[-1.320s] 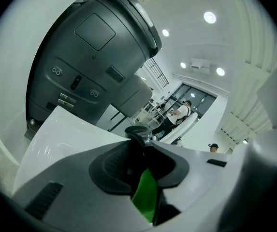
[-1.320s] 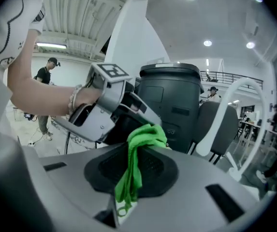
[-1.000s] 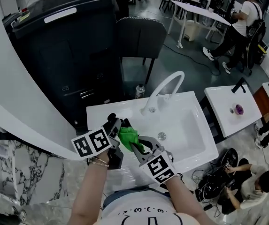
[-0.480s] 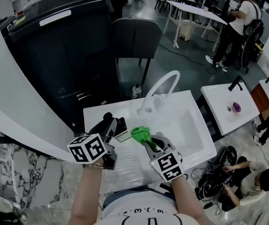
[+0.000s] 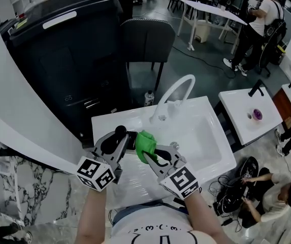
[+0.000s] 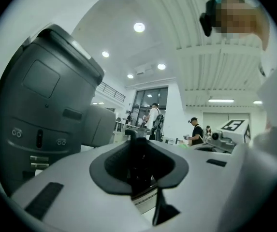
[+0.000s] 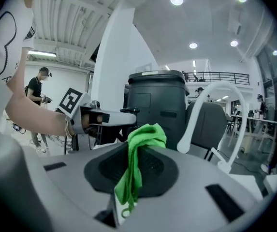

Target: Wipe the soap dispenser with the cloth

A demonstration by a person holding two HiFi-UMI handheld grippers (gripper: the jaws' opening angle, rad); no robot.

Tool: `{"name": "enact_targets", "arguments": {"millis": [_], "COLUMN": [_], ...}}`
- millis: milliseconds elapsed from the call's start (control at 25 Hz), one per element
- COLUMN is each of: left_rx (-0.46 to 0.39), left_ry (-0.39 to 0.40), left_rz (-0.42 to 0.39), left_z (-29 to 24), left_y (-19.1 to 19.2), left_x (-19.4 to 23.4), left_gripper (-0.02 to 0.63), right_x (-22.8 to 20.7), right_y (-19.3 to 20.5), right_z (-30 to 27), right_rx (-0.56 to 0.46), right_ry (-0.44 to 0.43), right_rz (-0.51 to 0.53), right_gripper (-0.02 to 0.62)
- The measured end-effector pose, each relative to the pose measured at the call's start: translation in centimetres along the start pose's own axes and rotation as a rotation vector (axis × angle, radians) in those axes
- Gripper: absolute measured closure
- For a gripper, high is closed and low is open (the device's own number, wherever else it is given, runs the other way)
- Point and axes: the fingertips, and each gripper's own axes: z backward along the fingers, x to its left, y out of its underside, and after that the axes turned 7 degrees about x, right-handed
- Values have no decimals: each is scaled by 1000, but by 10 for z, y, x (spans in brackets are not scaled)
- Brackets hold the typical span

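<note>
One black soap dispenser (image 6: 139,166) stands upright, pump on top, pinched in the left tongs (image 5: 119,138) over the one white sink (image 5: 212,151). The right tongs (image 5: 154,154) pinch one green cloth (image 5: 145,143) just beside it.

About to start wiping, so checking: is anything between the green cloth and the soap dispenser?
Nothing visible stands between them. The right gripper holds the cloth right beside the soap dispenser, which the left gripper grips. In the head view no other thing lies between the two. Whether they already touch I cannot tell.
</note>
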Motion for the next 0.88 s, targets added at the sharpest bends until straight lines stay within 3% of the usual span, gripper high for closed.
{"name": "enact_targets", "arguments": {"millis": [200,600,720,880], "left_rx": [-16,-70,-73,-61], "left_ry": [19,81,100,140], "left_rz": [-148,-191,-210,-264], "left_z": [-2,-1,0,5], "left_y": [-7,-24,-24,-22], "left_x": [-16,-30,-34,-45], "left_gripper": [515,515,515,515], "right_x": [9,-2,-10,-26], "right_y": [-2,47,38,2], "right_z": [-10,-20,-11,8], "right_rx": [12,205,164,-3], "right_ry": [-31,29,61,91], "right_rz": [4,-36,-45,-104], "right_gripper": [545,545,545,545]}}
